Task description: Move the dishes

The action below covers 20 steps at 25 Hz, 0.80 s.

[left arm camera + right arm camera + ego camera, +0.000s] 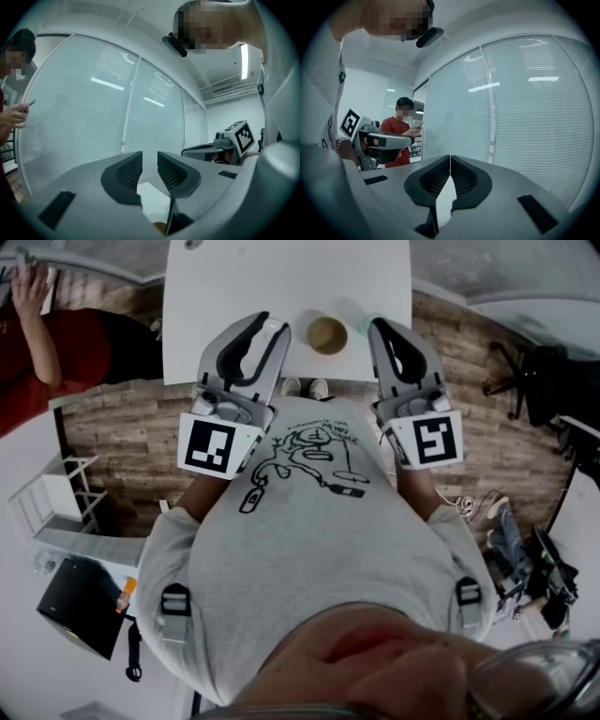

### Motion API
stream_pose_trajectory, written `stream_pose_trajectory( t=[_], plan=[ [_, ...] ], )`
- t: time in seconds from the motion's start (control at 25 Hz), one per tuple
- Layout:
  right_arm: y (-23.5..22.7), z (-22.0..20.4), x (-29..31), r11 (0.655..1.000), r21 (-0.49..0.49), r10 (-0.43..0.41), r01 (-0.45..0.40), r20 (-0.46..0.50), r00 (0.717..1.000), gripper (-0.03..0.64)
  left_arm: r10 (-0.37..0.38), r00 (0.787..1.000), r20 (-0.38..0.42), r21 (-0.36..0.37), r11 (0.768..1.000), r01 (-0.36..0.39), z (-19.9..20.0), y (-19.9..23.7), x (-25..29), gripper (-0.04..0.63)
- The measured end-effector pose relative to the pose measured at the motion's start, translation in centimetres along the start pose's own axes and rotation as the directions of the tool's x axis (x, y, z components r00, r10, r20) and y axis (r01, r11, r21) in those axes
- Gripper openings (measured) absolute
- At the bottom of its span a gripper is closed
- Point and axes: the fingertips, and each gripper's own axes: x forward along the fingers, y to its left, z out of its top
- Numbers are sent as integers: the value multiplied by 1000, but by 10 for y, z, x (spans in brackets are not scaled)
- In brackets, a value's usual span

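A round brown dish (327, 335) stands near the front edge of the white table (225, 287), with a pale green thing (360, 322) just right of it. I hold both grippers up at chest height, tilted away from the table top. The left gripper (265, 324) is left of the dish; its jaws (150, 161) stand a little apart with nothing between them. Right of the dish is the right gripper (379, 326), and its jaws (450, 161) meet at the tips, empty. Both gripper views look at a glass wall with blinds.
A person in a red shirt (42, 343) stands left of the table, holding a phone (396, 131). A black chair (536, 381) is at the right, a white rack (56, 493) and a dark box (80, 601) at the left. Wooden floor lies below.
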Motion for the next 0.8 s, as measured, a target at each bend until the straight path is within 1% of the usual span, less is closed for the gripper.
stream_pose_trajectory(
  t=[0.36, 0.8],
  plan=[
    [2, -2, -4, 1000, 8, 0, 0, -3, 1000, 38, -3, 1000, -12, 7, 1000, 3, -3, -5, -4, 101],
    [3, -1, 1, 1000, 4, 10, -10, -14, 1000, 37, 6, 1000, -18, 8, 1000, -5, -1, 0, -3, 103]
  ],
)
